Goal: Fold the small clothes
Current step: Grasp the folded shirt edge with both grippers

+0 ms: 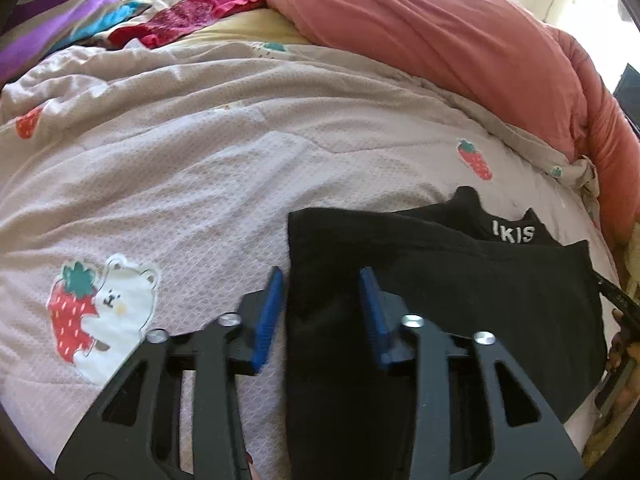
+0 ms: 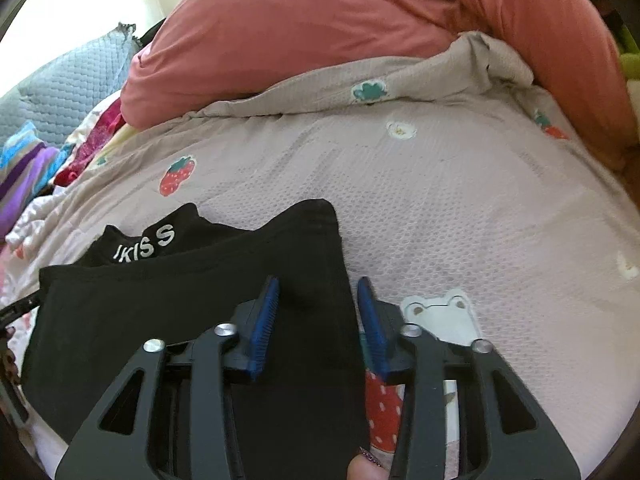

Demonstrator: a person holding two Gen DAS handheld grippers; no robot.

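Observation:
A small black garment (image 1: 460, 292) with white lettering lies partly folded on a pale pink strawberry-print bedspread (image 1: 200, 168). My left gripper (image 1: 322, 276) is open, its blue pads straddling the garment's left edge just above the cloth. In the right wrist view the same black garment (image 2: 180, 308) lies at the lower left on the bedspread (image 2: 460, 208). My right gripper (image 2: 318, 284) is open and straddles the garment's right edge. Neither gripper holds cloth.
A bulky salmon-pink duvet (image 1: 460, 52) is heaped along the far side and also shows in the right wrist view (image 2: 320, 28). Red and purple-striped clothes (image 1: 192, 16) lie at the far left. A blue quilted cushion (image 2: 68, 84) sits behind.

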